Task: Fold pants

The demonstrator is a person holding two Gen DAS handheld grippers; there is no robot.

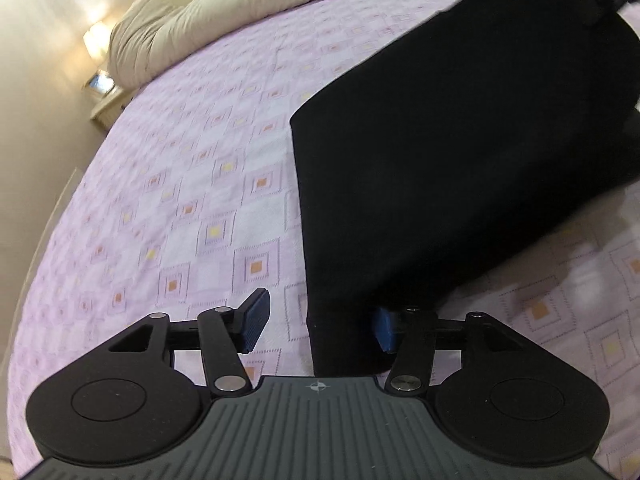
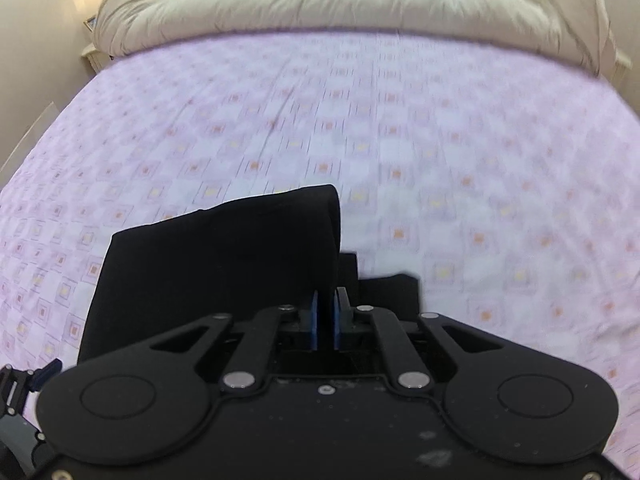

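We see the bed filling both views under its lilac checked cover, and the black pants lie flat along the right half of the left wrist view, apparently laid out for folding. Our right tool is pinched on a raised fold at lower centre, likely to carry it over. Our left tool gapes wide astride the near hem, gripping nothing; its right pad is half hidden by cloth.

Location: a bedroom in a home. A wide bed carries a lilac sheet with a square pattern. A cream duvet lies bunched at its far end. A lit lamp stands on a bedside table.
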